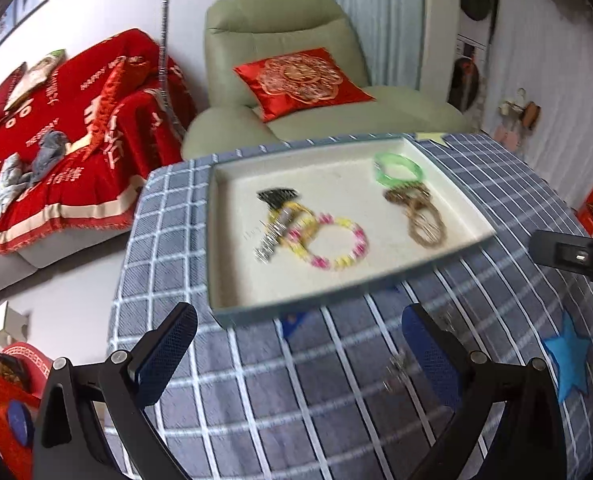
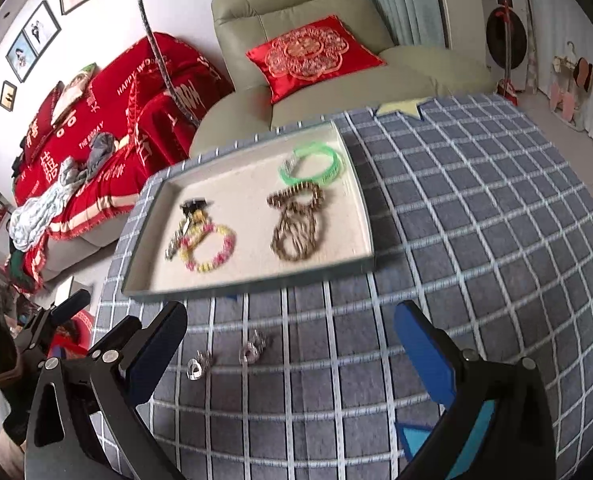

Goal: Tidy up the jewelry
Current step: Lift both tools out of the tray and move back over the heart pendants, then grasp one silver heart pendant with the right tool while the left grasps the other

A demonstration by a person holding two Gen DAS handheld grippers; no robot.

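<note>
Left wrist view looks down over a bench (image 1: 516, 208) draped in a grey-blue checked cloth, and the left hand-held gripper (image 1: 300, 344) hangs above it with its jaws spread wide and nothing between them. Just beyond its fingers sits a shallow tray (image 1: 216, 240) with a pale lining. In the tray lie a pink and yellow beaded bracelet (image 1: 338, 242), a black comb-like hair clip (image 1: 277, 196) touching a blurred silver piece (image 1: 270, 240), a green bangle (image 1: 398, 168) at the far right corner, and a brown beaded strand (image 1: 420, 216) looped just below the bangle.

From the right wrist view, the right hand-held gripper (image 2: 292, 324) also stands fully open and empty, poised over the cloth on the near side of the tray. Two small silver pieces (image 2: 226, 354) lie loose on the cloth between its fingers, outside the tray and well short of its near wall; they are too blurred to name. The left hand-held gripper shows at the far left edge of this view.

Behind the bench stands a pale green armchair (image 1: 280, 24) with a red embroidered cushion (image 1: 302, 80), and a sofa under a red throw (image 1: 68, 120) runs along the left wall.
</note>
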